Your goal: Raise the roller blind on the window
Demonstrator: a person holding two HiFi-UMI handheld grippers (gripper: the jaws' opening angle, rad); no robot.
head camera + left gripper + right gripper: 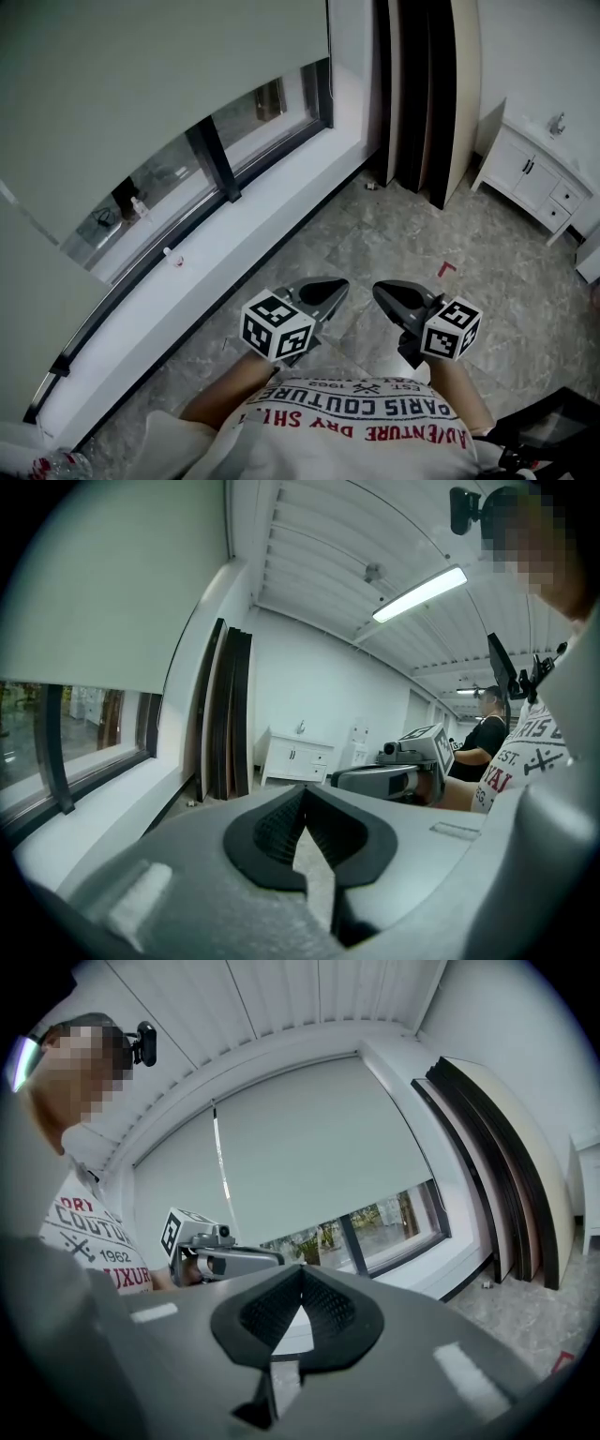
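Note:
The pale grey roller blind (pixel 141 103) hangs over most of the window (pixel 187 178), its lower edge a short way above the white sill (pixel 234 234). In the right gripper view the blind (pixel 309 1157) has a thin bead chain (pixel 220 1162) hanging in front of it. Both grippers are low, close to the person's body and well away from the blind. My left gripper (pixel 339 284) is shut with nothing in it, its jaws meeting tip to tip (pixel 304 794). My right gripper (pixel 380 289) is beside it, also shut and empty (pixel 301 1274).
Dark and pale boards (pixel 427 94) lean against the wall past the window's end. A white cabinet (pixel 534 173) stands at the right. A red mark (pixel 446 269) lies on the marble floor. Another person (pixel 483 738) stands far off in the left gripper view.

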